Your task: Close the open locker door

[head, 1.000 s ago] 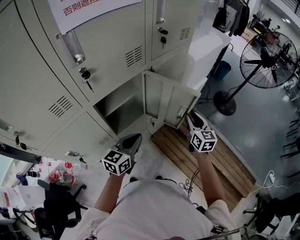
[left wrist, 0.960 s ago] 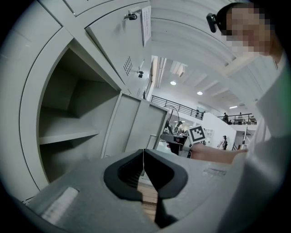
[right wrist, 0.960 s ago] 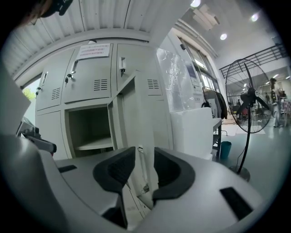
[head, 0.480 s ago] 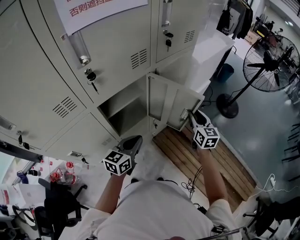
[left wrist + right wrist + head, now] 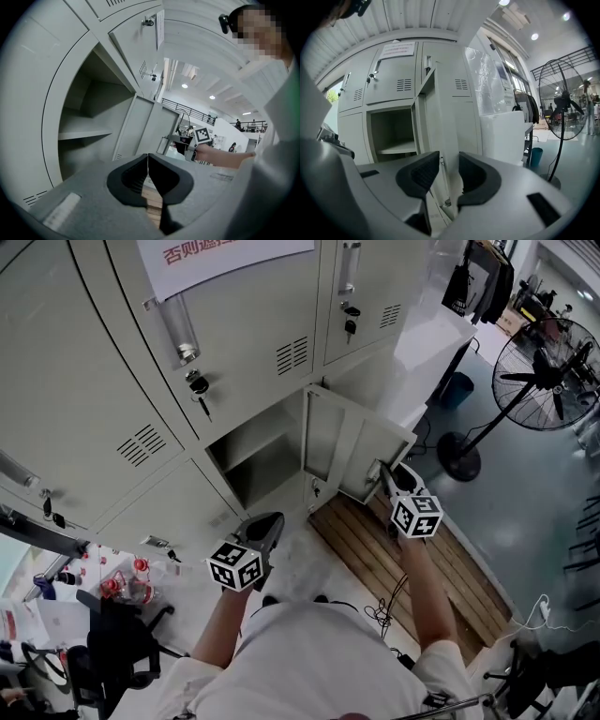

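Locker door (image 5: 361, 451) stands wide open, free edge between right gripper (image 5: 386, 474) fingers (image 5: 417, 176), which are parted and not pinching; left gripper (image 5: 265, 524) closed, empty; risk: a swing slips off the edge or jams a finger in the frame.

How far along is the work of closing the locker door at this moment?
Done: nothing yet. The locker door stands wide open, away from its compartment. In hand: the right gripper has its jaws apart on either side of the door's free edge, not clamped on it. The left gripper is shut, empty and idle. Left: swing the door fully shut.
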`<state>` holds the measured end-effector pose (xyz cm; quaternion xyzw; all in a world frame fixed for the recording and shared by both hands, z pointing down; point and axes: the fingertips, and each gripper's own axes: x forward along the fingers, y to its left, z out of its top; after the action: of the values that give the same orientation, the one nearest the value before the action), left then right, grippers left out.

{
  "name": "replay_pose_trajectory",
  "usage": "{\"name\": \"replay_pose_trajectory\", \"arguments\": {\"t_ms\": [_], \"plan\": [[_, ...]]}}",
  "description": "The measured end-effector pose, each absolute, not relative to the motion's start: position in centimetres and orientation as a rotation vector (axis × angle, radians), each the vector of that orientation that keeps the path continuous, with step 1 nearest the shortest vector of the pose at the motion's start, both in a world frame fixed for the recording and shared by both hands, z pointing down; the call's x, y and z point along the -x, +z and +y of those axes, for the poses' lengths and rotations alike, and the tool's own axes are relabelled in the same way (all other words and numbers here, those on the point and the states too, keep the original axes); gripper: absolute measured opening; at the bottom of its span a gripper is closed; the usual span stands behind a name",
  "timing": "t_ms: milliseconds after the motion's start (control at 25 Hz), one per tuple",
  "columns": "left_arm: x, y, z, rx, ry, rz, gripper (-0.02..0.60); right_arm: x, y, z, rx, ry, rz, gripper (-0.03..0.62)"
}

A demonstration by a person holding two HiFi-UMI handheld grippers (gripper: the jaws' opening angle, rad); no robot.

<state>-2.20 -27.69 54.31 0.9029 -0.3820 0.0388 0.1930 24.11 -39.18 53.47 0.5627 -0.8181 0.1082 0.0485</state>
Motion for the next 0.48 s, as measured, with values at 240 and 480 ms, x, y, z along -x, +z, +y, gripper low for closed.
{"name": "replay_pose_trajectory", "arguments": {"t_ms": [240,480], "plan": [[2.9,54.4,-26.9,-2.526,0.096,-1.078,0.015,-23.5,53.4,-38.2,-1.704,0.338,-2.496,0.117],[3.7,54.7,-25.7,-2.519,0.095,-1.073,0.015,-22.6,53.4,-36.9,-1.693,0.342,-2.497,0.117]]}}
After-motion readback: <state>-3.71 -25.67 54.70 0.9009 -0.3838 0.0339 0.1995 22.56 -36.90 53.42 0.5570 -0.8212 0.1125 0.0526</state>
